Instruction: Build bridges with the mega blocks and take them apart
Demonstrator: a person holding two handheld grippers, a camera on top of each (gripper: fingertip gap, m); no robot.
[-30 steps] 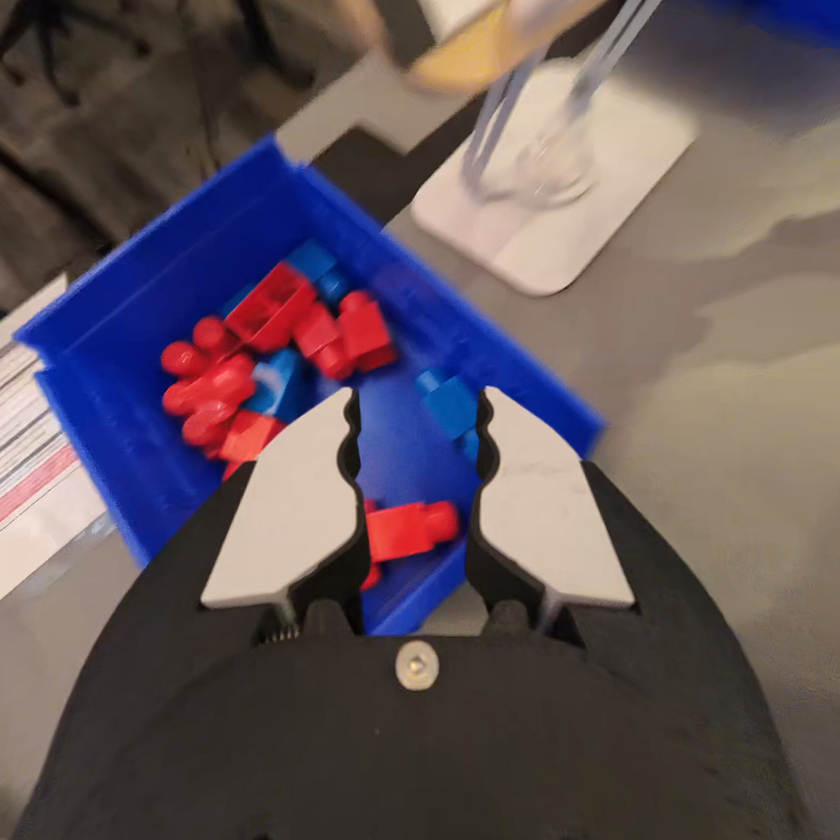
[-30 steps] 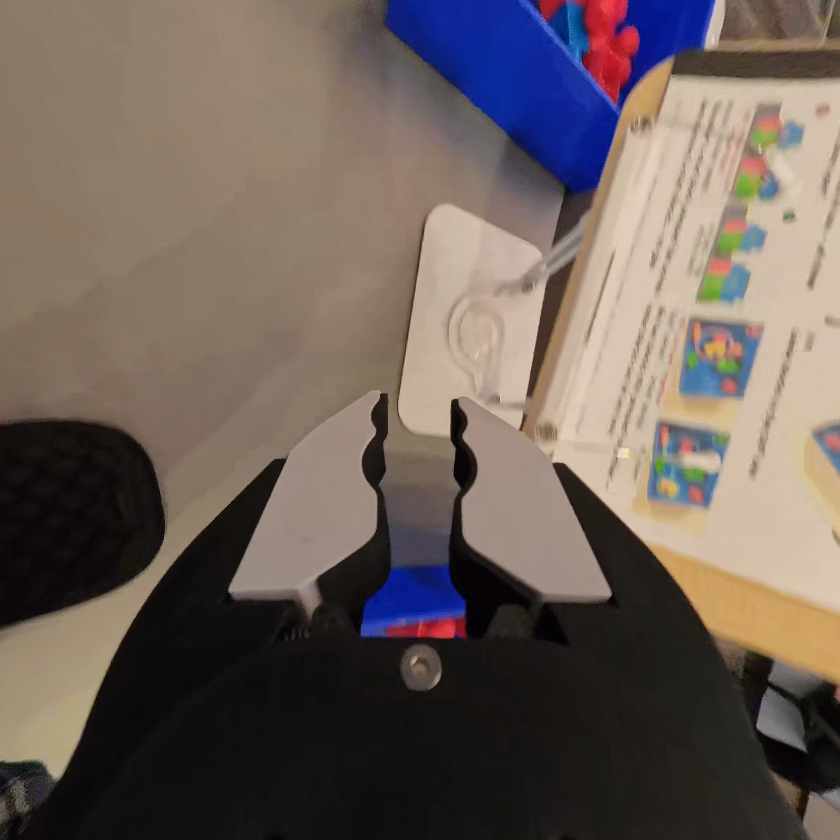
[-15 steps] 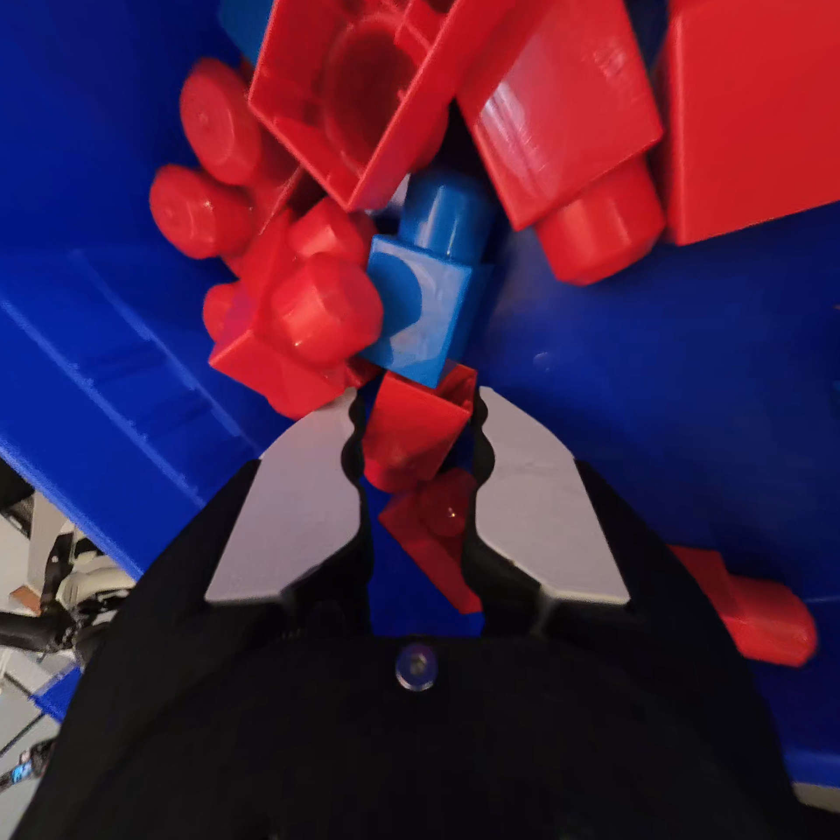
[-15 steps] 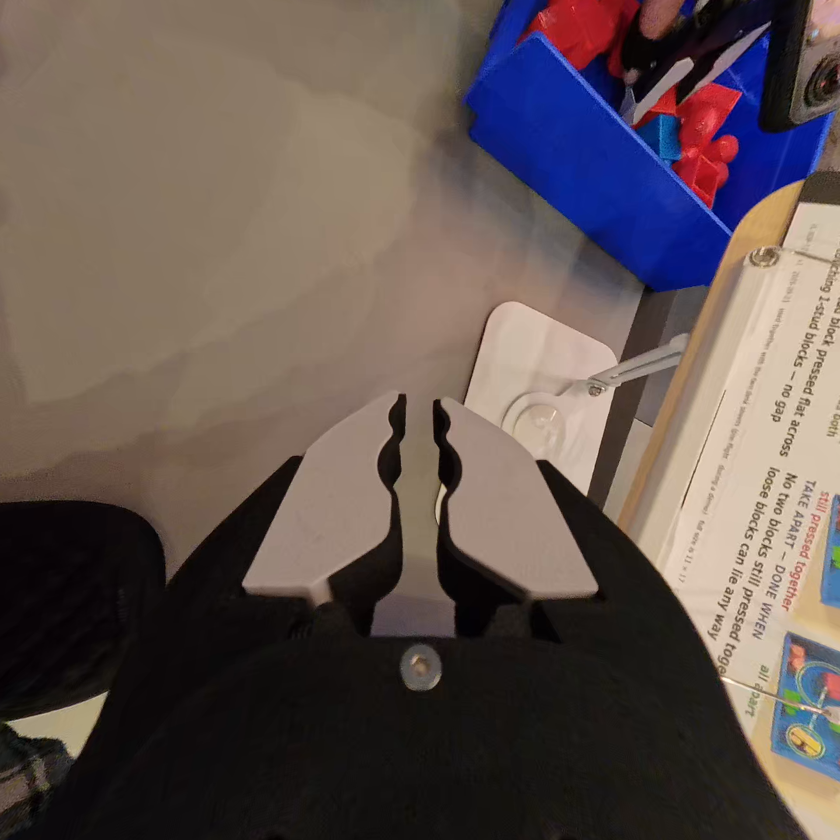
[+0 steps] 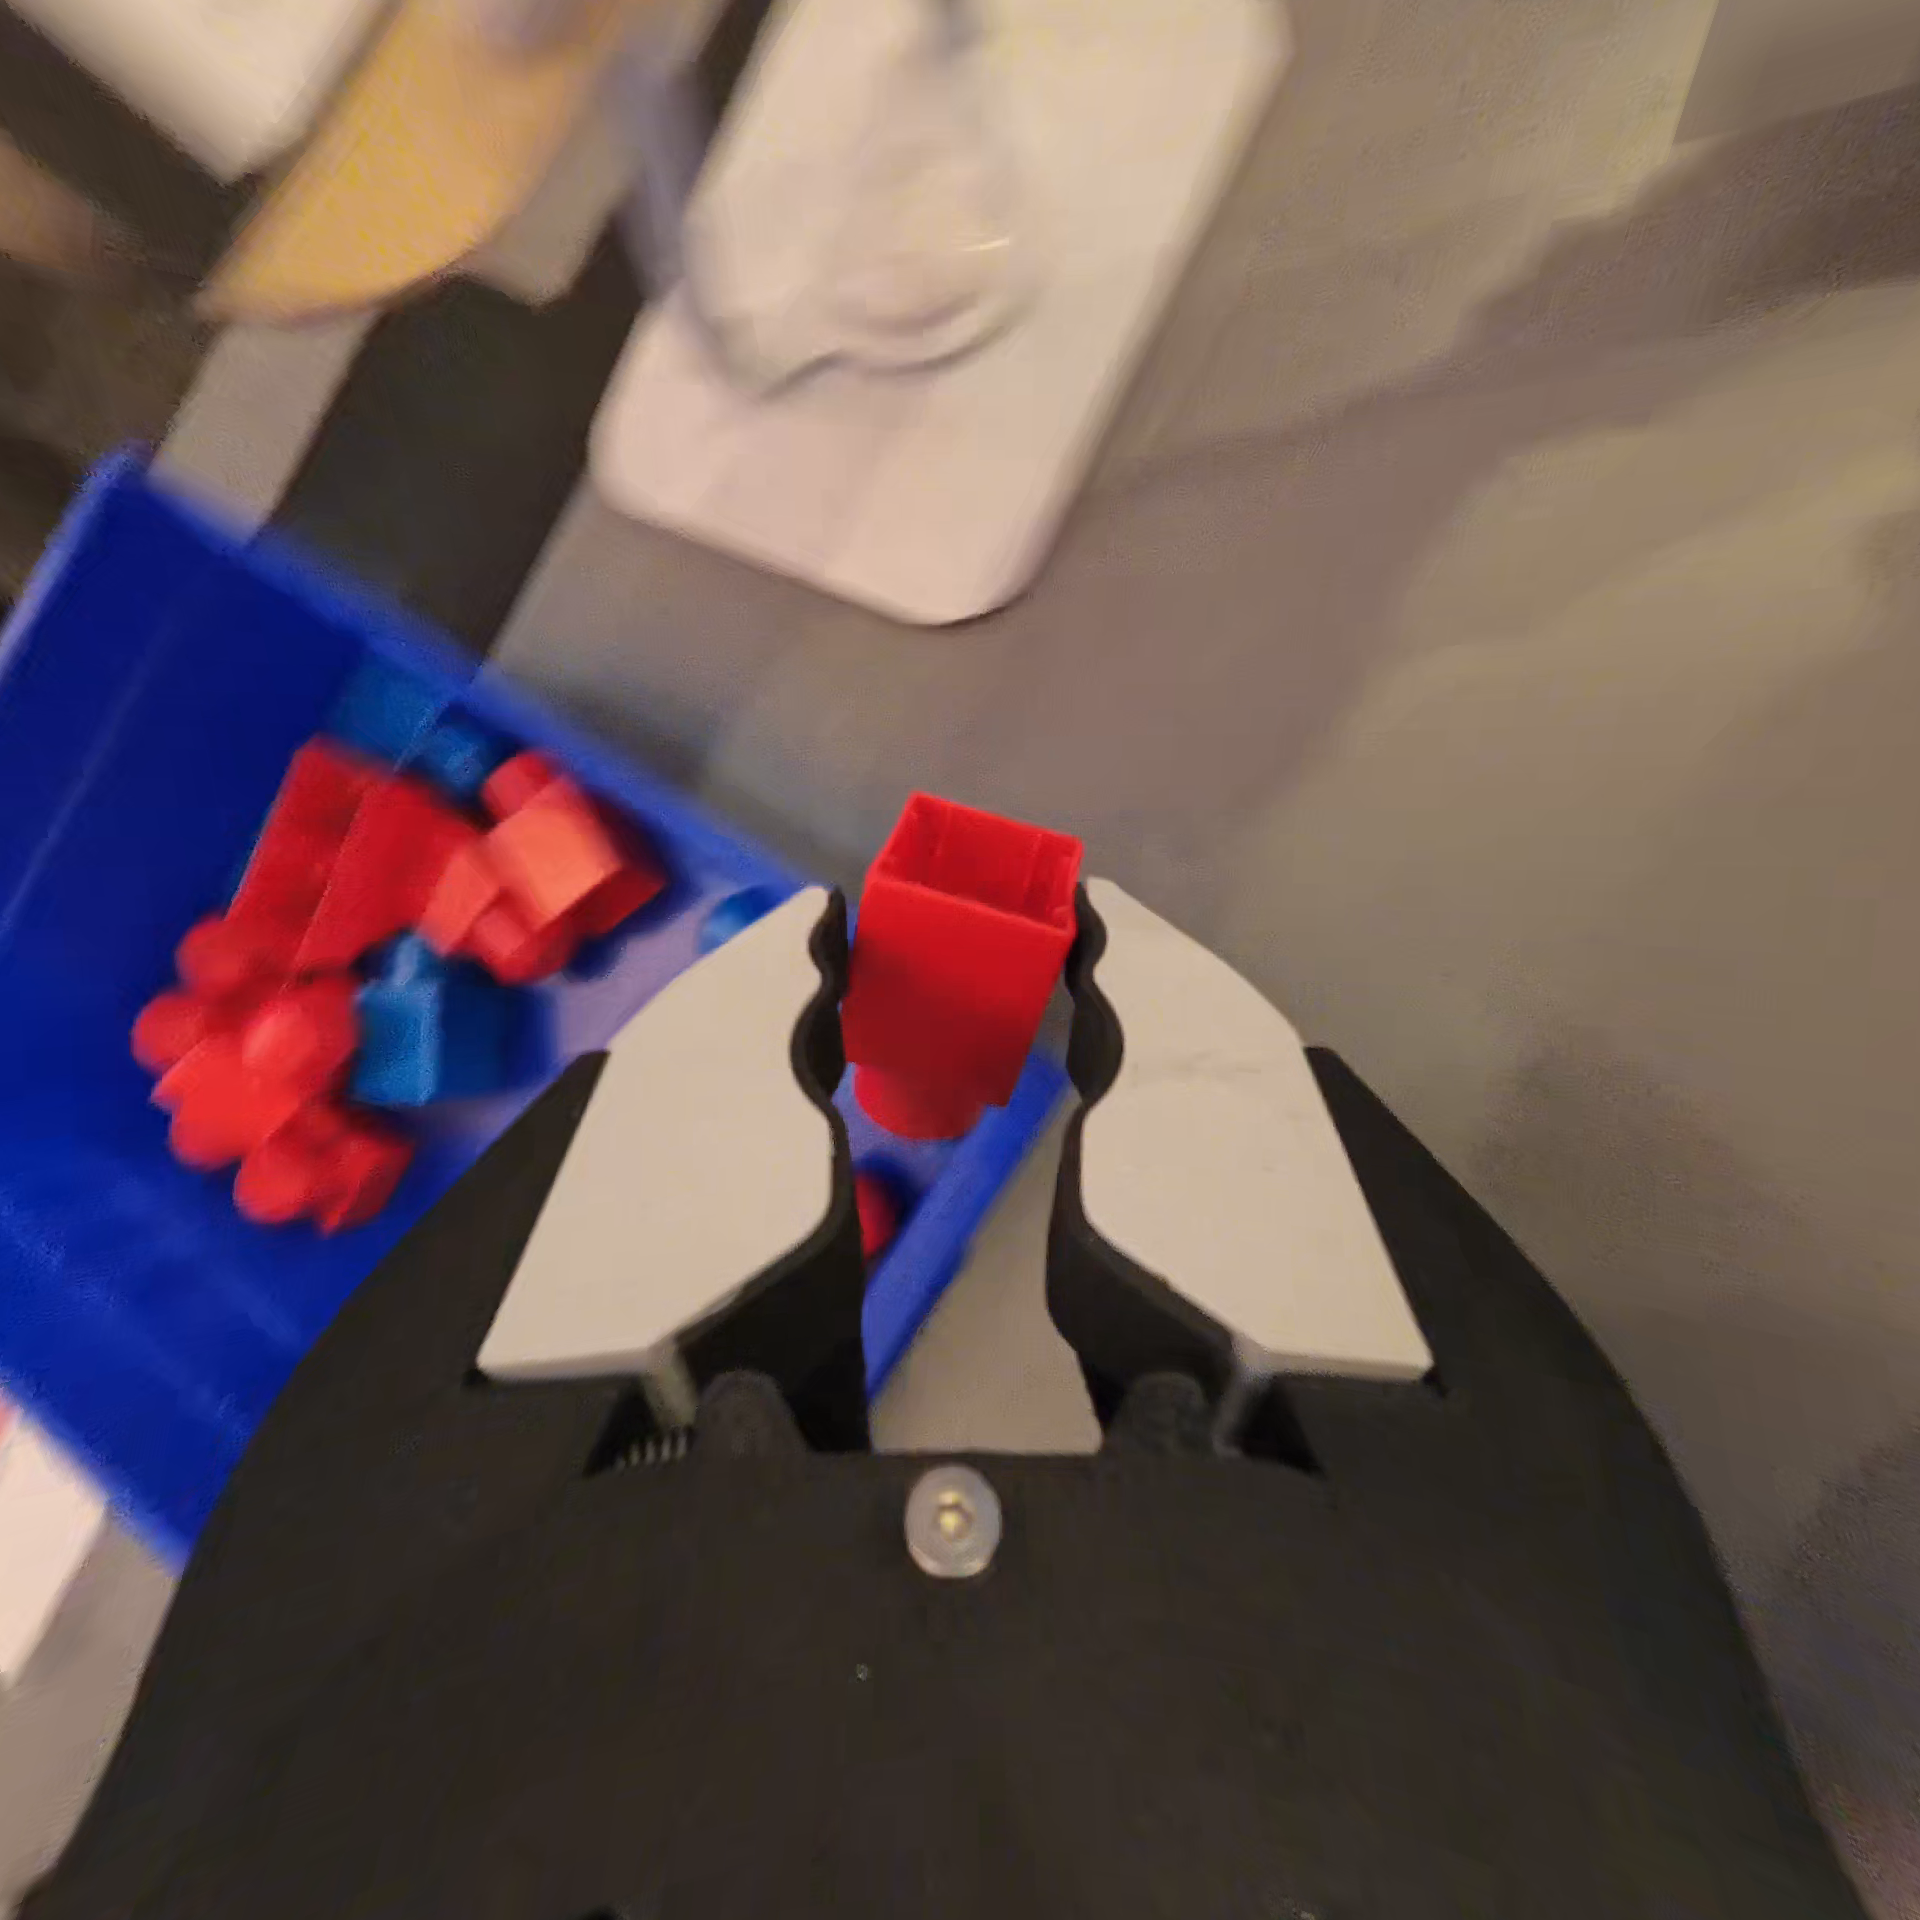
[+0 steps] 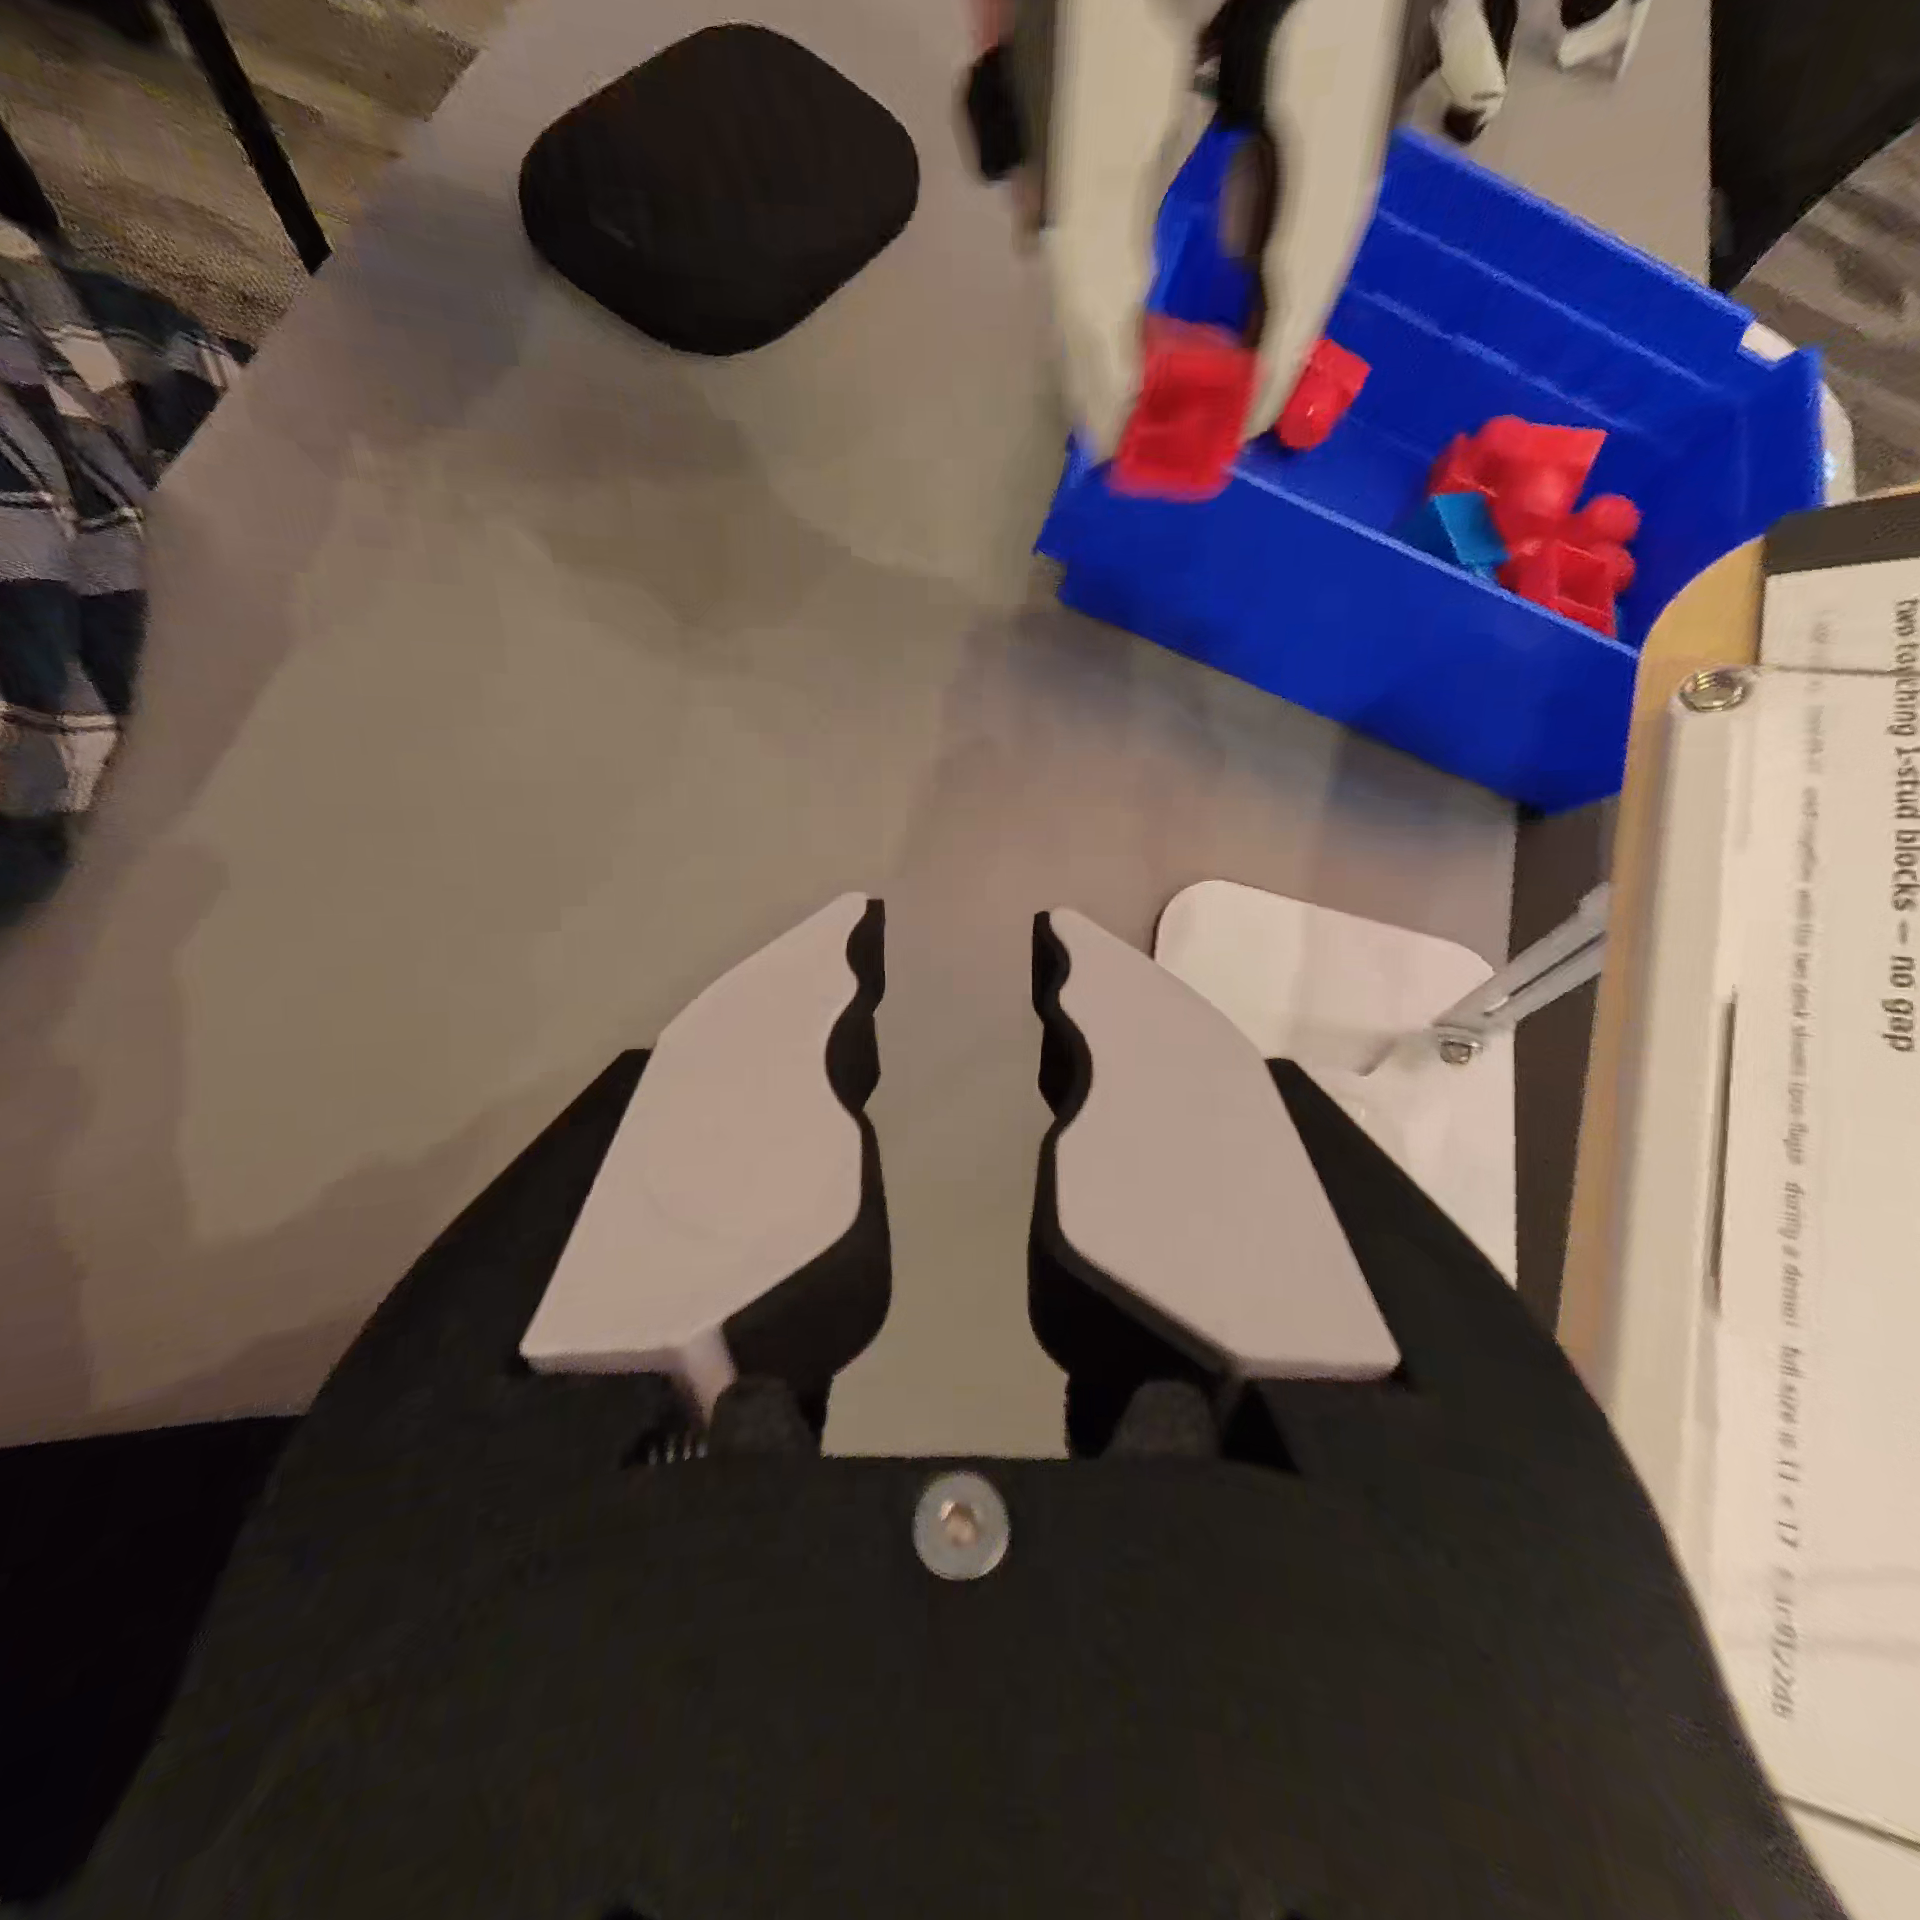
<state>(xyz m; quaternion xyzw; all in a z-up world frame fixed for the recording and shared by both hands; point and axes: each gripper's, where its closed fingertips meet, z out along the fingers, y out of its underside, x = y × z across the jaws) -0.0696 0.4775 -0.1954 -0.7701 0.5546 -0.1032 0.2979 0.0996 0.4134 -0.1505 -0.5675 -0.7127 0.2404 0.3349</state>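
The left gripper [image 5: 958,914] clenched a red block [image 5: 961,977] above the blue bin [image 5: 125,748]; its stud pointed down. The right gripper [image 6: 958,935] stood parted, bare, over the grey table [image 6: 520,675].

1. we see the blue bin [image 5: 156,790] and its blocks [image 5: 312,997] smeared by blur, its left side cut off.
2. the left gripper [image 6: 1184,416] is blurred.
3. the paper sheet [image 6: 1808,1039] runs past the right edge.

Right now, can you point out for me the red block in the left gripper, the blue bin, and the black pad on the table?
red block [image 5: 951,977], left wrist view, its front face.
blue bin [image 6: 1299,613], right wrist view, its near wall.
black pad [image 6: 717,187], right wrist view, its top middle.
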